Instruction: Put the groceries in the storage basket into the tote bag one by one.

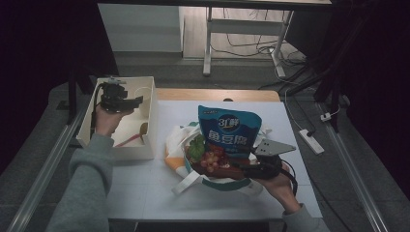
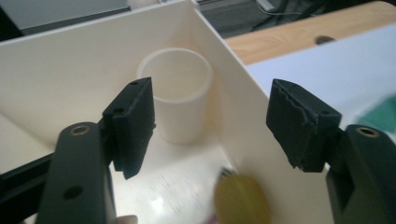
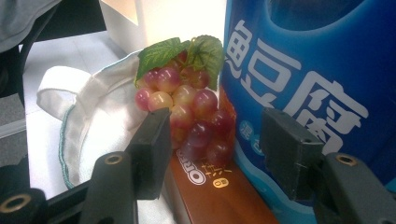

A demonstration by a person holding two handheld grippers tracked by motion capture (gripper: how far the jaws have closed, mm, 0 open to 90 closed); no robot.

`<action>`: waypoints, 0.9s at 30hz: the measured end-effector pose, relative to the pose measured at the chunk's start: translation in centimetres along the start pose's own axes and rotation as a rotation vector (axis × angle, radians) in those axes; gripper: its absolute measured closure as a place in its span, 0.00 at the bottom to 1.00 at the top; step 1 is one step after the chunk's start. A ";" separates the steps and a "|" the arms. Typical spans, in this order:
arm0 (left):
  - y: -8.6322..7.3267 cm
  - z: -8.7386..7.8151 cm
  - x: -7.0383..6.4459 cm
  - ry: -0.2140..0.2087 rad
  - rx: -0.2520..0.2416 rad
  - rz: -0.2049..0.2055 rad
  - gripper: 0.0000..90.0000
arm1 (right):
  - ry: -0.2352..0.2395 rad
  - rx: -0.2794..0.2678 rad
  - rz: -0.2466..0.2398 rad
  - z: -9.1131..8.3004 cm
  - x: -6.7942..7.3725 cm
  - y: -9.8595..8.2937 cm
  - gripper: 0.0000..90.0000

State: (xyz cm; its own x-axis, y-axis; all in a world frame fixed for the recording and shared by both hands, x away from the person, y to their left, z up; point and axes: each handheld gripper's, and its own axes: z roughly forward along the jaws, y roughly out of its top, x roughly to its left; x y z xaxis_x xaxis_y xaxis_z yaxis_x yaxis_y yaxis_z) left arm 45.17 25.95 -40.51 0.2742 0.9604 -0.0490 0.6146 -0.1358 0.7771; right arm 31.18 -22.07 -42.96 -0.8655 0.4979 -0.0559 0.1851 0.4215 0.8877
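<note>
A white box stands at the table's left with a white cup in its far corner and a yellow-headed spoon on its floor. My left gripper hovers over that box, open, nothing between its jaws. At centre lies a white tote bag holding a blue snack bag, a bunch of grapes and a brown biscuit box. My right gripper is open, its jaws on either side of the brown box, just below the grapes.
The white table top has bare room in front of the bag and box. A wooden strip runs along the far edge. A power strip lies on the floor to the right. The spoon's head shows blurred below the left jaws.
</note>
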 end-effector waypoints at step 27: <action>0.8 9.2 4.6 0.021 0.161 -0.133 0.87 | -0.008 0.029 0.013 0.7 -0.3 -0.6 0.48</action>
State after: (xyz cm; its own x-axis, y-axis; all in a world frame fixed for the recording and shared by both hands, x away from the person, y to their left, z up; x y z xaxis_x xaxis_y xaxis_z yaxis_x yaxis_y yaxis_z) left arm 53.75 28.06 -45.87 0.1687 0.9771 -0.1300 0.7553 -0.0434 0.6539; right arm 31.67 -21.99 -43.78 -0.8592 0.5093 -0.0483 0.2096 0.4366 0.8749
